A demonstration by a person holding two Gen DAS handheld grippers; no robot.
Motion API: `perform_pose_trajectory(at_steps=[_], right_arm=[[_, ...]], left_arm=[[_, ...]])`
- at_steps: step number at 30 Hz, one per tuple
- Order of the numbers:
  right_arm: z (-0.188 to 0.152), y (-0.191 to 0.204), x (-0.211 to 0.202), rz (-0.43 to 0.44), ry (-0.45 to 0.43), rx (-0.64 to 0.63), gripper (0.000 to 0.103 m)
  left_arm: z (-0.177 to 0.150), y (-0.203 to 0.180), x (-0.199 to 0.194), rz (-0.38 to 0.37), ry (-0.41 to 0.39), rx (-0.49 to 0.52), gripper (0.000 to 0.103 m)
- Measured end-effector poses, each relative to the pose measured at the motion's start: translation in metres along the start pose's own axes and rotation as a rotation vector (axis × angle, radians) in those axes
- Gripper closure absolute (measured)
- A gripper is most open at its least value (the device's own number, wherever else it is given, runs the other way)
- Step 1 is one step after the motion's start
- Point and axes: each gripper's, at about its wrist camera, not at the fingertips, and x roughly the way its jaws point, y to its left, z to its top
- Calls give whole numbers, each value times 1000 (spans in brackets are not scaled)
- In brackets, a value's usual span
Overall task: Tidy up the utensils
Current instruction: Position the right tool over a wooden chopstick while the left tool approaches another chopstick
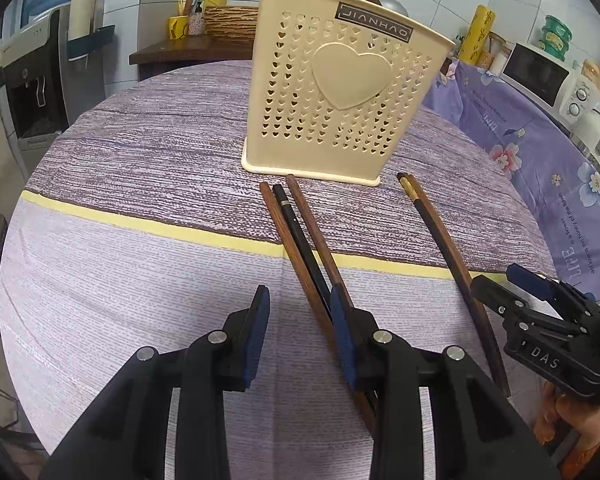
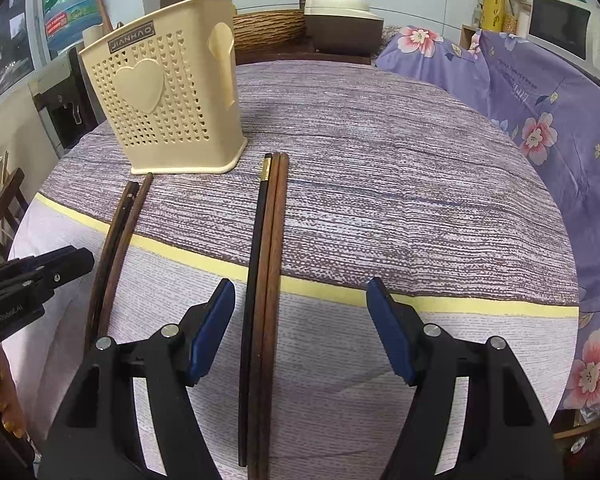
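Observation:
A cream perforated utensil holder (image 1: 336,100) with a heart on its front stands on the table; it also shows in the right wrist view (image 2: 168,108). Two bundles of brown and black chopsticks lie in front of it. My left gripper (image 1: 300,300) is open, with the left bundle (image 1: 300,232) beside its right finger, partly under it. The right bundle (image 2: 266,280) lies between the open fingers of my right gripper (image 2: 300,292), nearer the left finger. The left bundle also shows in the right wrist view (image 2: 120,240), and the right bundle in the left wrist view (image 1: 440,240).
The round table has a purple striped cloth with a yellow band (image 1: 140,224). A floral purple cover (image 2: 540,128) drapes furniture at the right. A microwave (image 1: 540,76), a water dispenser (image 1: 28,80) and a wicker basket (image 2: 268,32) stand behind.

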Motion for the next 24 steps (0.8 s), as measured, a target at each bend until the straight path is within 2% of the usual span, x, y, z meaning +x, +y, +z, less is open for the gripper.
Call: perform_pose_trajectory(at_steps=[18, 24], right_arm=[[-1, -12, 7, -35, 38, 31, 35], [-3, -36, 5, -73, 41, 69, 35]], left_arm=[[-1, -4, 9, 25, 17, 28, 72], [0, 16, 3, 54, 19, 6, 73]])
